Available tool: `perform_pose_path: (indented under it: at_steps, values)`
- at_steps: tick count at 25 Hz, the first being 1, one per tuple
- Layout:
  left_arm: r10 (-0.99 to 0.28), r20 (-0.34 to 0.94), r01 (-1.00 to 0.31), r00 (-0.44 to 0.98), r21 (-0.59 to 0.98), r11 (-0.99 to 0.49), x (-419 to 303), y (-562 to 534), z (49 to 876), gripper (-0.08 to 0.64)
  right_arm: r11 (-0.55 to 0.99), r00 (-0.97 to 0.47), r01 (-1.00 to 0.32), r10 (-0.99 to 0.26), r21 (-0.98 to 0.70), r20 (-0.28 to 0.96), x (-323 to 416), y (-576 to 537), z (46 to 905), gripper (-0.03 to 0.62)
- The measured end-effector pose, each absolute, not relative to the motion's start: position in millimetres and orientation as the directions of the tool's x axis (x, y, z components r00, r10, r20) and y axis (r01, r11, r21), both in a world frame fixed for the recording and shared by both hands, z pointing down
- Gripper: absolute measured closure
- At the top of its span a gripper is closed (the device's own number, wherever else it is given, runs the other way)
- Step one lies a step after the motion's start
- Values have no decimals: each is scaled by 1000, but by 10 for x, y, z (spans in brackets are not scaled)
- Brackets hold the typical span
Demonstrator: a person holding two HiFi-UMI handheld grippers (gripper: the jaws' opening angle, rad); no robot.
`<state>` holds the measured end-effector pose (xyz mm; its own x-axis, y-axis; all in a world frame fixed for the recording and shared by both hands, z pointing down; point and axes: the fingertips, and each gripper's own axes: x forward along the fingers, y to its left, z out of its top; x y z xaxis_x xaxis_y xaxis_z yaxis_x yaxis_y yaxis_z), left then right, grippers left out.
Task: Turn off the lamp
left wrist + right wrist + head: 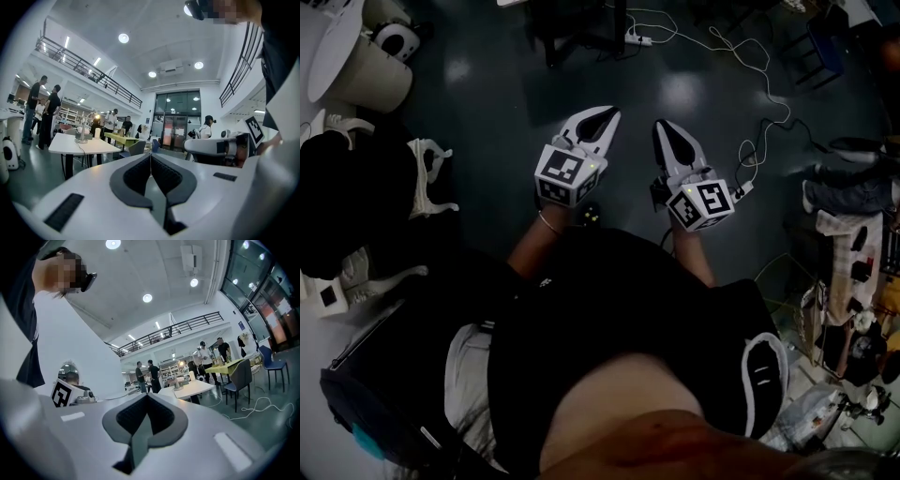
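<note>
The lamp (pixel 82 132) is a small desk lamp far ahead on a white table (pixel 91 146), and a bright light (pixel 97 116) glows near its head. The right gripper view shows the same lamp (pixel 178 383), lit, on that table (pixel 194 389). In the head view my left gripper (pixel 606 116) and right gripper (pixel 664 129) are held side by side at waist height over the dark floor, far from the lamp. Both are shut with nothing between the jaws, as the left gripper (pixel 150 156) and right gripper (pixel 147 395) show in their own views.
Several people (pixel 47 115) stand around the tables ahead. A yellow-green table (pixel 121 137) and chairs (pixel 241 376) stand beyond the white one. White cables (pixel 741 56) run across the floor. A white bin (pixel 366 66) is at the left and clutter (pixel 853 244) at the right.
</note>
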<state>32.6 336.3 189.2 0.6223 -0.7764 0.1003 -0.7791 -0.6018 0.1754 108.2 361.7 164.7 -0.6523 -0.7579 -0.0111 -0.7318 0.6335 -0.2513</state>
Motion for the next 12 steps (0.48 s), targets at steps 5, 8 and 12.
perform_pose_path:
  at_steps: [5, 8, 12]
  values:
    - [-776, 95, -778, 623, 170, -604, 215, 3257, 1908, 554, 625, -643, -741, -766, -243, -9, 1009, 3489, 1665, 601]
    - [-774, 100, -777, 626, 167, -607, 213, 3217, 1941, 554, 632, -654, -732, -757, -255, 1, 977, 3458, 1703, 601]
    - [-773, 105, -777, 626, 170, -606, 167, 3208, 1954, 554, 630, -655, -734, -756, -251, 18, 922, 3463, 1726, 602]
